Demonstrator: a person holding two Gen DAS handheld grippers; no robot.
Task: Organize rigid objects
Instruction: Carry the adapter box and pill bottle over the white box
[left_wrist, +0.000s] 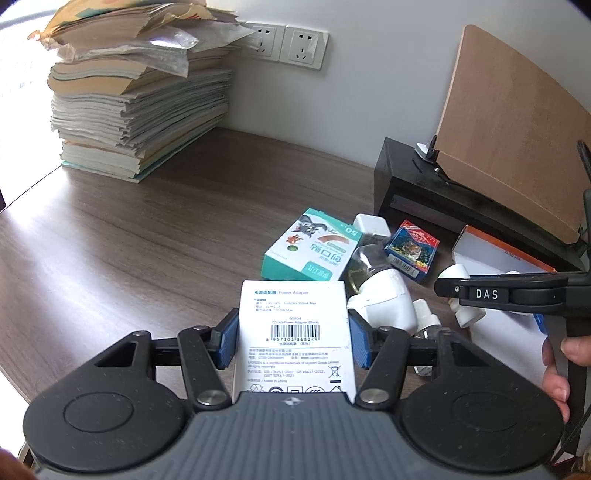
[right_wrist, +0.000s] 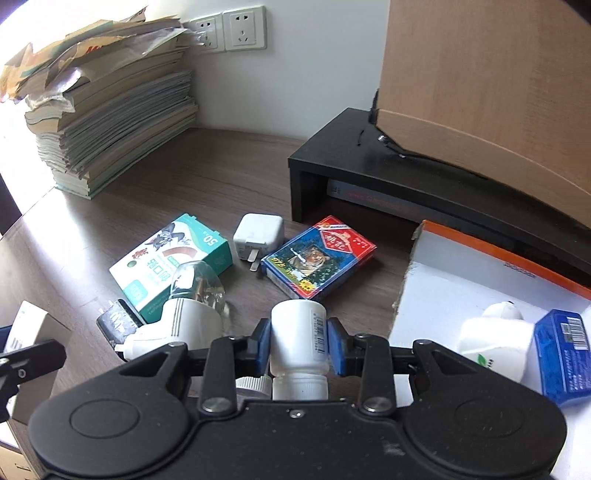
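Two things are in my grip at once. My left tool is clamped on a white adapter box, held above the surface just short of the clutter. My right tool is closed around a white pill bottle, cap toward me, beside the open tray with the orange rim.

The bottle is round and smooth, so it could roll or slide out of the pads if I tilt on the way over. It seems to sit slightly off-centre, though the lens distorts that. The glass bulb and the white plug lie close below; a low swing could knock them. My two tools are also near each other and might collide.
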